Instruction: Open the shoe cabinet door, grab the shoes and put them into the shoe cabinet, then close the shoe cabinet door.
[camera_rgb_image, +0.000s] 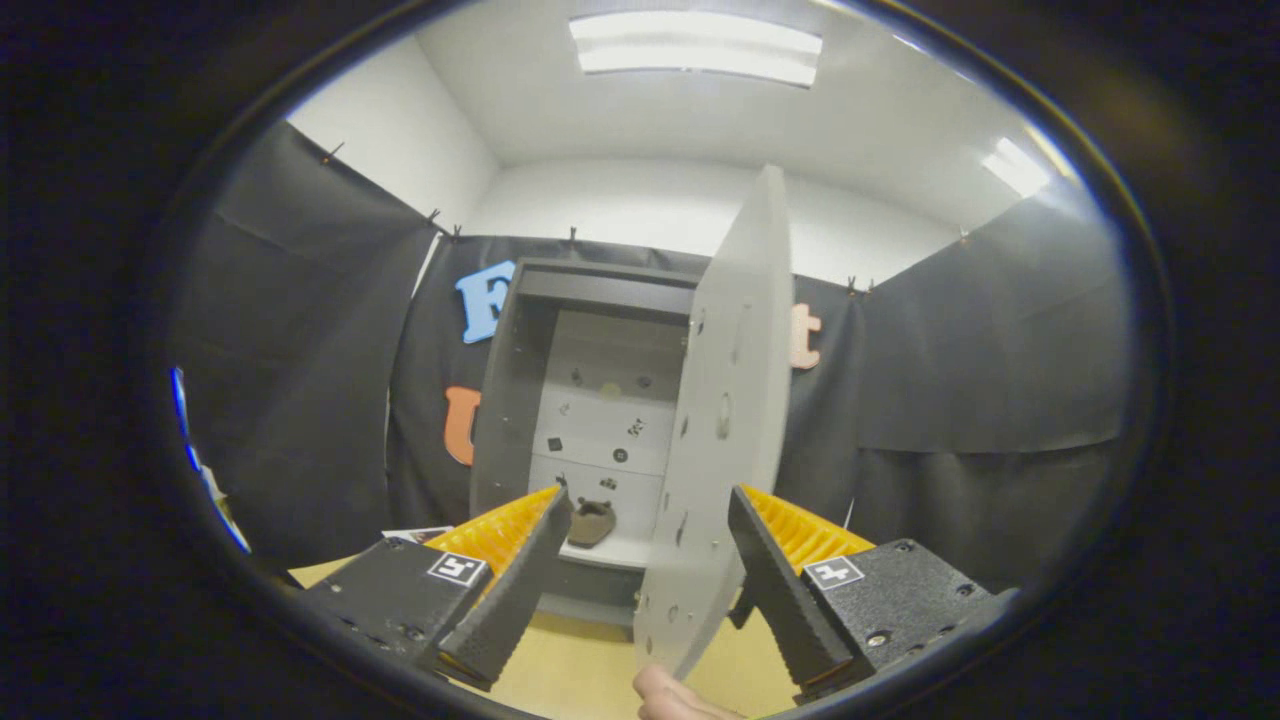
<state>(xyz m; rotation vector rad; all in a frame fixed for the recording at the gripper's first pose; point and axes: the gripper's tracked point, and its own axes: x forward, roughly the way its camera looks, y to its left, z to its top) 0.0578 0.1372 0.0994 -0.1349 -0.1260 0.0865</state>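
The grey shoe cabinet (520, 400) stands against the black cloth wall beyond my fingers. Its light grey door (725, 420) is swung wide open toward me, seen nearly edge on. The door's lower part reaches down between my two fingers, nearer the right finger (775, 590). A dark brown shoe (590, 522) lies on the cabinet's bottom shelf, just past the left finger (515, 590). My gripper (650, 510) is open, with a wide gap between the fingers. I cannot tell whether either finger touches the door.
A person's fingertip (665, 695) touches the door's bottom edge, close to me. The cabinet stands on a yellowish wooden surface (570, 670). Black cloth hangs on both sides. A white paper (415, 535) lies by the left finger.
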